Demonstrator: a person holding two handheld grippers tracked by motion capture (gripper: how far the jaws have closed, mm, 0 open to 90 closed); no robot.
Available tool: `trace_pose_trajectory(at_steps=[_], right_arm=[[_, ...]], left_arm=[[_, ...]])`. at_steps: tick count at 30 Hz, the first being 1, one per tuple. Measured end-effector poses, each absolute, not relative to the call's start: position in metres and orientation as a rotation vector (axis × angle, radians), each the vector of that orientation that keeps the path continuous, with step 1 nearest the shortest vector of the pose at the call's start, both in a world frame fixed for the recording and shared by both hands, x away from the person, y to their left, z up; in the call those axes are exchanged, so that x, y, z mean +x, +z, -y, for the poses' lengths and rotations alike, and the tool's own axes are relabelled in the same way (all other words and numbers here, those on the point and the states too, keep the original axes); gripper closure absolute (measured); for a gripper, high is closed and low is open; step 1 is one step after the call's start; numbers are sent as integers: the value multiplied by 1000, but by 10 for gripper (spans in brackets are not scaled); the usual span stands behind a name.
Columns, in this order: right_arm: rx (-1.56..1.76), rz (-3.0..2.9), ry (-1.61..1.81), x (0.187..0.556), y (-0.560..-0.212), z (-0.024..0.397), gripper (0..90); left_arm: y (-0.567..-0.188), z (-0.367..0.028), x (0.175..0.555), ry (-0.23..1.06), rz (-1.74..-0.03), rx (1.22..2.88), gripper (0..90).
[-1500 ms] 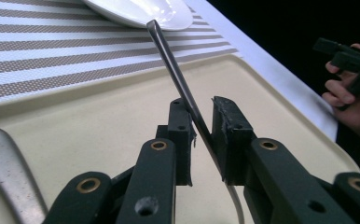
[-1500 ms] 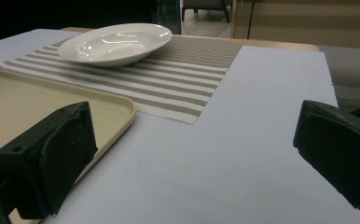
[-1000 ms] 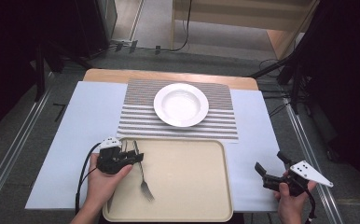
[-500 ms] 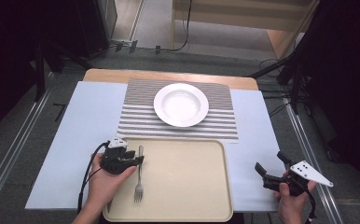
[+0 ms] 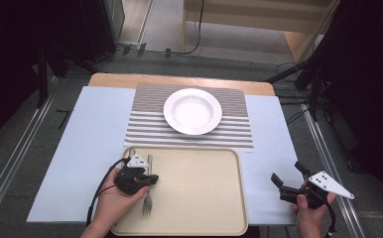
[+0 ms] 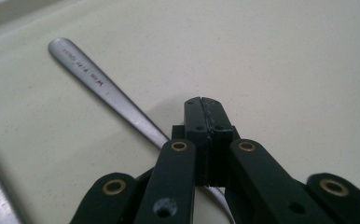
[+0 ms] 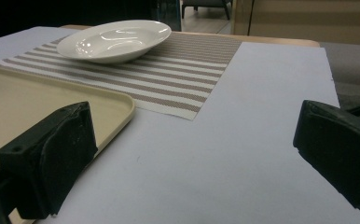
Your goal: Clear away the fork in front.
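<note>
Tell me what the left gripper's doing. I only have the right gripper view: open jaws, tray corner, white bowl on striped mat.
Observer: The left gripper sits low over the beige plastic tray, jaws shut tip to tip.
Operator: Holding anything?
Observer: A silver metal fork runs under the jaws; a true pinch can't be confirmed.
Operator: Fork orientation?
Observer: Handle toward the striped woven placemat, tines toward the person.
</note>
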State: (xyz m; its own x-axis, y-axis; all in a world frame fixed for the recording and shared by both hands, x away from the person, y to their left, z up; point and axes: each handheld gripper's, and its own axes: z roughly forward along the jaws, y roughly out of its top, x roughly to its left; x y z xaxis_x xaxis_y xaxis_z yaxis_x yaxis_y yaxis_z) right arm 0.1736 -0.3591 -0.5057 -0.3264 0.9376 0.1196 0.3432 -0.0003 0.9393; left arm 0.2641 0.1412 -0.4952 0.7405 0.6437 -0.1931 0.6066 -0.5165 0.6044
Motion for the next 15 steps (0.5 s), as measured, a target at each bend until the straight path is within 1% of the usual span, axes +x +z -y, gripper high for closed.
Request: trace_pose_trajectory(at_steps=[9, 15], right_arm=[[1332, -1707, 1331, 174, -506, 359, 0], [1333, -1712, 1329, 174, -507, 359, 0]], left_arm=[[-495, -159, 267, 43, -990, 2236, 893], [-495, -165, 268, 35, -1002, 2228, 894]])
